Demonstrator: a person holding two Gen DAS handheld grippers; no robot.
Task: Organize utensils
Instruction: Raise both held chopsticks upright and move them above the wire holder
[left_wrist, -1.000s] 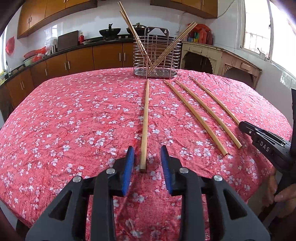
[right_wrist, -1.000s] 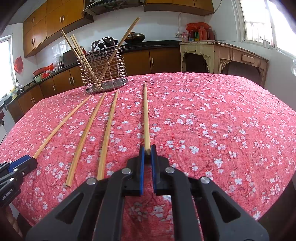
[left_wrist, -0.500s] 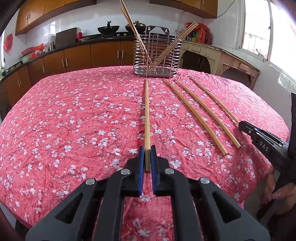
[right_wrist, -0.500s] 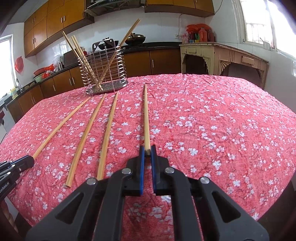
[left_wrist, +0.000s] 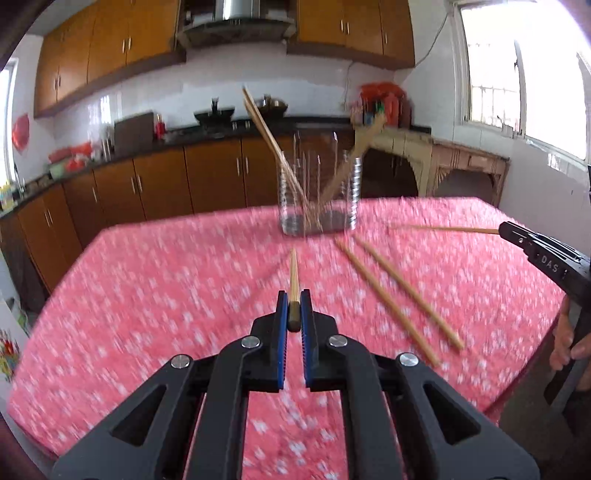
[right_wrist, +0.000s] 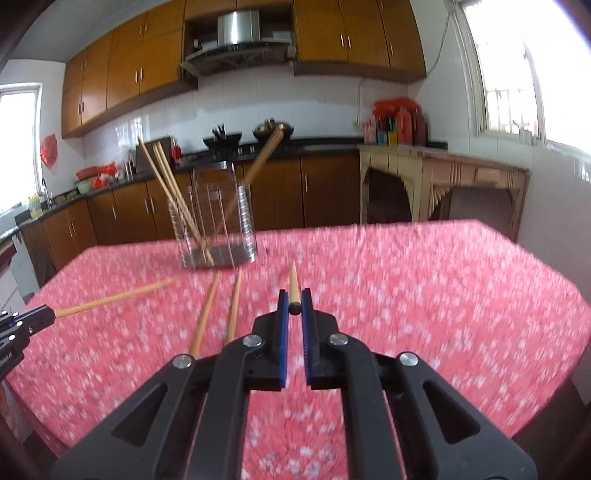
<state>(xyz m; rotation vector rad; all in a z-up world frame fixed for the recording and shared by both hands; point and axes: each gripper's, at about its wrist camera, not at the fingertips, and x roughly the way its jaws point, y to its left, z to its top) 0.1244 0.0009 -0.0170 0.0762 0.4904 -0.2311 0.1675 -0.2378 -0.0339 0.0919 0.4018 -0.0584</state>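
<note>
In the left wrist view my left gripper (left_wrist: 294, 304) is shut on the near end of a wooden chopstick (left_wrist: 294, 273), which hangs above the red floral cloth and points at the wire utensil holder (left_wrist: 317, 199). At that view's right edge my right gripper (left_wrist: 505, 229) grips another chopstick (left_wrist: 443, 229). The right wrist view shows this right gripper (right_wrist: 294, 301) shut on its chopstick (right_wrist: 293, 280), also off the cloth. There the left gripper (right_wrist: 44, 314) appears at the left edge. Two chopsticks (left_wrist: 391, 299) lie loose on the cloth between the grippers. Several chopsticks lean inside the holder (right_wrist: 218, 225).
The table (right_wrist: 443, 295) under the floral cloth ends close in front and on both sides. A person's hand (left_wrist: 565, 339) shows at the right edge. Kitchen cabinets and a counter stand behind the table, and a carved side table (right_wrist: 443, 184) is at the back right.
The left gripper closed on its chopstick. Both grippers then rose, lifting their chopsticks off the cloth, and the views tilted up toward the cabinets.
</note>
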